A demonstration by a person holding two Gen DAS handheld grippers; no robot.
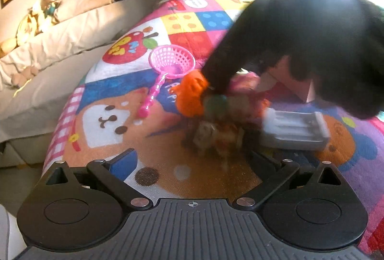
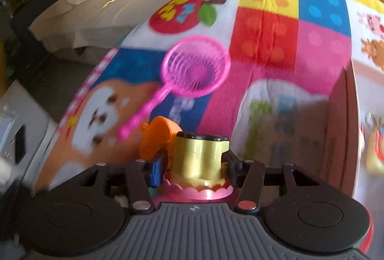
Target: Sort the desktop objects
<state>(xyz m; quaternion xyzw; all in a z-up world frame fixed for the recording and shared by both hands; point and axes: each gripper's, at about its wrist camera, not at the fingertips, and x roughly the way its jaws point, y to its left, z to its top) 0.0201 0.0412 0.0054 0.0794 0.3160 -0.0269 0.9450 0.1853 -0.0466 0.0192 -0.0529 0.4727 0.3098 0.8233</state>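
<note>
My right gripper [image 2: 193, 165] is shut on a toy with a yellow cylinder body [image 2: 199, 154], an orange part [image 2: 156, 137] and a pink scalloped base [image 2: 204, 191], held above the colourful play mat [image 2: 264, 27]. In the left wrist view the same toy [image 1: 211, 101] shows blurred under a black-sleeved arm [image 1: 300, 39]. My left gripper [image 1: 192, 164] is open and empty, low over the mat [image 1: 182, 20]. A pink toy strainer [image 1: 170, 61] lies on the mat beyond the toy; it also shows in the right wrist view [image 2: 194, 68].
A grey ridged plastic tray [image 1: 295, 130] lies on the mat to the right of the toy. A cardboard box [image 2: 340, 121] stands at the right of the mat. A bed with pillows and plush toys [image 1: 48, 8] runs along the left.
</note>
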